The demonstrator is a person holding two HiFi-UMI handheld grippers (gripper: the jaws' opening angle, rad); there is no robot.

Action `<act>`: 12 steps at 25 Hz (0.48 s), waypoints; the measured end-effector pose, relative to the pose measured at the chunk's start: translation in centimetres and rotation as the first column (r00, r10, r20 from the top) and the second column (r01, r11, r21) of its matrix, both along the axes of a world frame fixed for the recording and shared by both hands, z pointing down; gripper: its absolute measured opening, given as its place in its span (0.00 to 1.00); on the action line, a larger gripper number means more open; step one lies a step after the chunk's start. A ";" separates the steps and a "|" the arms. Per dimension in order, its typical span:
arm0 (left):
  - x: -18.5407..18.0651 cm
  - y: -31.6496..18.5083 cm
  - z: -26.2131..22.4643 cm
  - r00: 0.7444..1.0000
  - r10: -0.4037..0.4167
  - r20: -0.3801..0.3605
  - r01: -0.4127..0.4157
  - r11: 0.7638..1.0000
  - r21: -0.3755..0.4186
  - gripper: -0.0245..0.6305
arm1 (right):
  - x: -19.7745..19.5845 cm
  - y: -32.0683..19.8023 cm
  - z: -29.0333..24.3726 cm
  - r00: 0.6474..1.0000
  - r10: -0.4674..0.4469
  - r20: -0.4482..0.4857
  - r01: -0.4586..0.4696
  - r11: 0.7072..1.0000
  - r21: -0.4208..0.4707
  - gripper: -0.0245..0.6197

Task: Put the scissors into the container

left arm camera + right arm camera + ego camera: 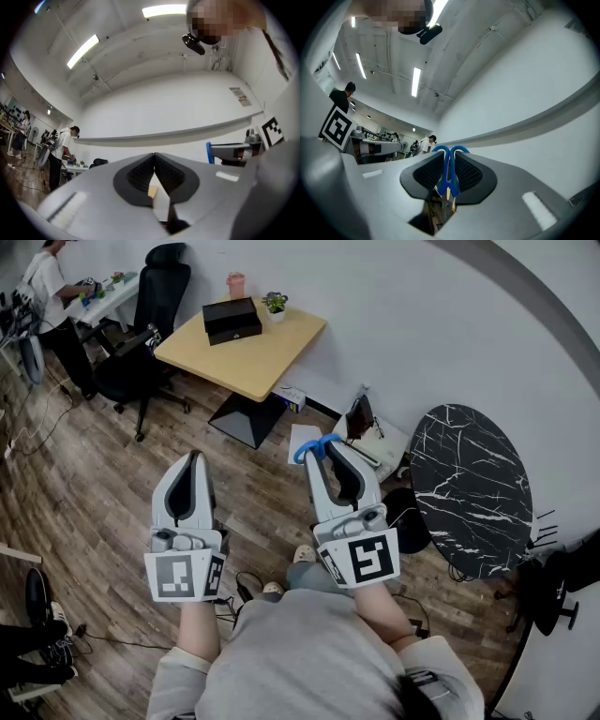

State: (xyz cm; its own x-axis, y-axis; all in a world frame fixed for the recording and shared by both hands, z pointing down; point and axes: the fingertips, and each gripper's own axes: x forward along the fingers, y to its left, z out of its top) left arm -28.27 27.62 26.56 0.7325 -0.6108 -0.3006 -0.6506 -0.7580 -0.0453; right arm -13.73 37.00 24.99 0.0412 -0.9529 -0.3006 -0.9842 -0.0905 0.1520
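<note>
one load only: right gripper [330, 450] pinches the scissors [449, 174] by the handles for carrying; left gripper [192, 461] is clenched, empty; container seemingly unseen.

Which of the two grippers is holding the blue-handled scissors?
The right gripper: its jaws are clamped on the scissors, whose blue handles stick out past the tips. The left gripper has its jaws together with nothing between them.

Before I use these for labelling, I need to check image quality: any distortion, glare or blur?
Head view: evenly lit and sharp, with fisheye curving the wall. Left gripper view: heavy fisheye, dark corners, ceiling lights blown out. Right gripper view: same dark corners; scissors crisp between the fingers.
</note>
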 end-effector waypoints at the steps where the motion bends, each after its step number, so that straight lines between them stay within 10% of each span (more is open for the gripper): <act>1: -0.1 0.0 -0.1 1.000 0.000 -0.001 0.000 1.000 0.000 0.13 | -0.1 0.0 -0.1 1.000 0.000 -0.001 0.000 1.000 0.001 0.16; 12: 0.0 -0.8 -0.4 1.000 -0.003 -0.011 0.003 1.000 0.007 0.13 | 0.1 -0.9 -0.2 1.000 0.003 -0.011 -0.003 1.000 -0.005 0.16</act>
State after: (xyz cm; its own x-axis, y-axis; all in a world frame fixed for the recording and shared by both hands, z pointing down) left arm -28.29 26.82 26.19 0.7271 -0.6109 -0.3132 -0.6536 -0.7556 -0.0437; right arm -13.65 36.14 24.78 0.0410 -0.9542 -0.2965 -0.9821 -0.0930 0.1635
